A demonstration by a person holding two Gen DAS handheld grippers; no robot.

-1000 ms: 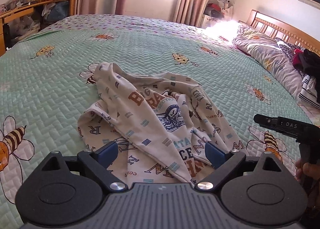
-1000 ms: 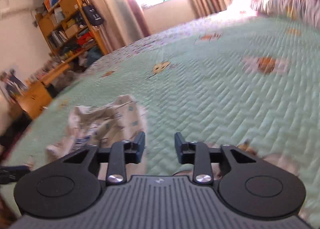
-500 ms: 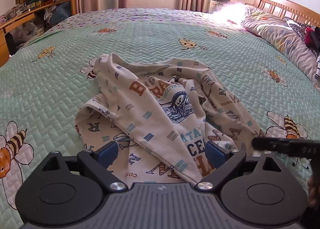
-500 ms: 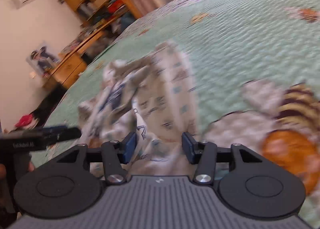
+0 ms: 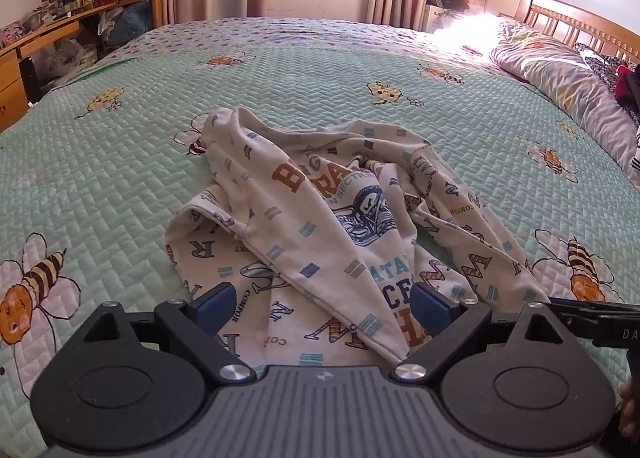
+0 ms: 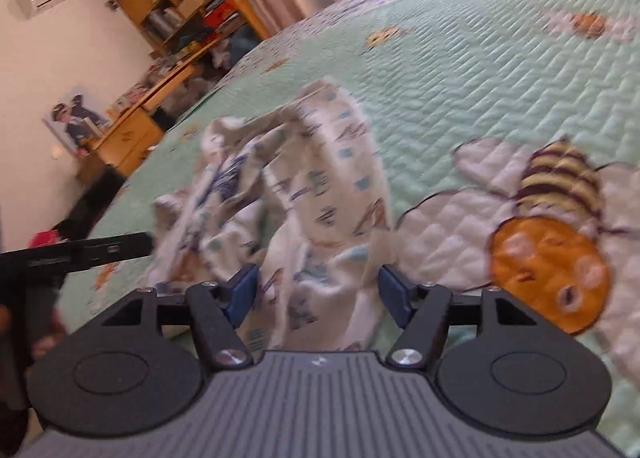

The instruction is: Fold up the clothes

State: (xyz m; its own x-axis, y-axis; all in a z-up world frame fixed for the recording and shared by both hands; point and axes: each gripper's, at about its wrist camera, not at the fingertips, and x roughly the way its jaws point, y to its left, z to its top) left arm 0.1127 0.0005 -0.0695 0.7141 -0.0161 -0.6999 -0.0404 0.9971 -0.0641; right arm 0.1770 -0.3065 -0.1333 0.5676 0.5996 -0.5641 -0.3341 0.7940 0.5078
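Crumpled cream cotton shirt with printed letters and blue graphic (image 5: 320, 226), lying on the mint-green quilted bed cover with bee motifs (image 5: 100, 162), toward the bed's near edge. My left hand-held gripper (image 5: 324, 304) hovers over the shirt's near hem, jaws spread, blue pads (image 5: 216, 300) clear of the cloth. My right hand-held gripper (image 6: 318, 292) is at the shirt's other side; its jaws are opening, with bunched fabric between them, not pinched.
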